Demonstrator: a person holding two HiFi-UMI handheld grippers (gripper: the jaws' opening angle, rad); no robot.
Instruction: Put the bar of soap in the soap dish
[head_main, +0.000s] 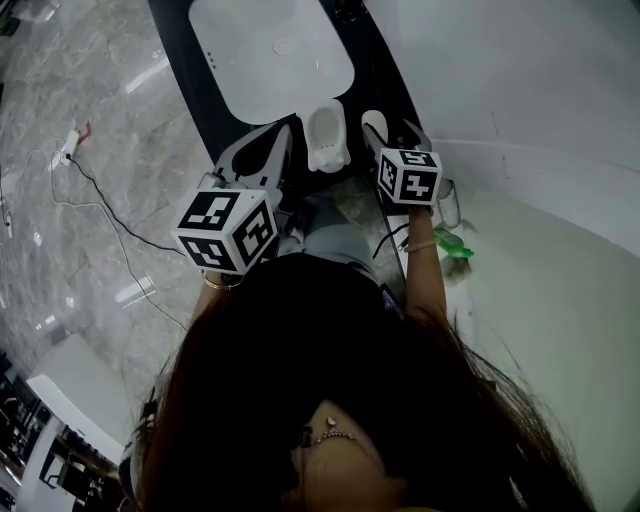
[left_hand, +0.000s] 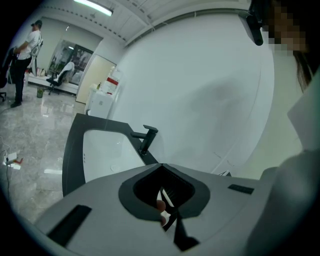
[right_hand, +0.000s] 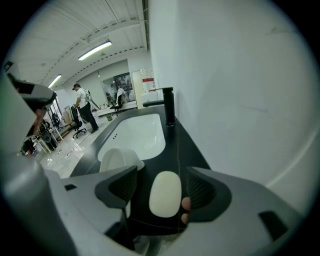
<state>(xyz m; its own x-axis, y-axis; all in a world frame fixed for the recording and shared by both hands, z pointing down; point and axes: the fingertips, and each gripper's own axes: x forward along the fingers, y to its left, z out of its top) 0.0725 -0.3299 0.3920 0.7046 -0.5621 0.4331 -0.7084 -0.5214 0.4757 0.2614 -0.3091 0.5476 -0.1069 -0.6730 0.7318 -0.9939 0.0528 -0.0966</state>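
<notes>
The pale oval bar of soap (right_hand: 165, 194) lies on the dark counter (right_hand: 187, 145), between the jaws of my right gripper (right_hand: 164, 172). Those jaws stand wide open, with a gap between the soap and each pad. The white soap dish (right_hand: 119, 161) sits just left of the soap, at the near end of the basin. From the head view, the soap dish (head_main: 327, 135) and soap (head_main: 374, 125) lie side by side, with the right gripper (head_main: 392, 138) at the soap. My left gripper (head_main: 272, 150) hovers left of the dish, its jaws shut and empty in the left gripper view (left_hand: 162, 166).
A white sink basin (head_main: 270, 55) with a black faucet (right_hand: 168, 105) fills the counter beyond the dish. A white wall (right_hand: 240, 90) runs close along the right. A glass (head_main: 447, 203) and a green object (head_main: 452, 245) sit behind the right gripper. A cable (head_main: 100, 200) trails on the floor.
</notes>
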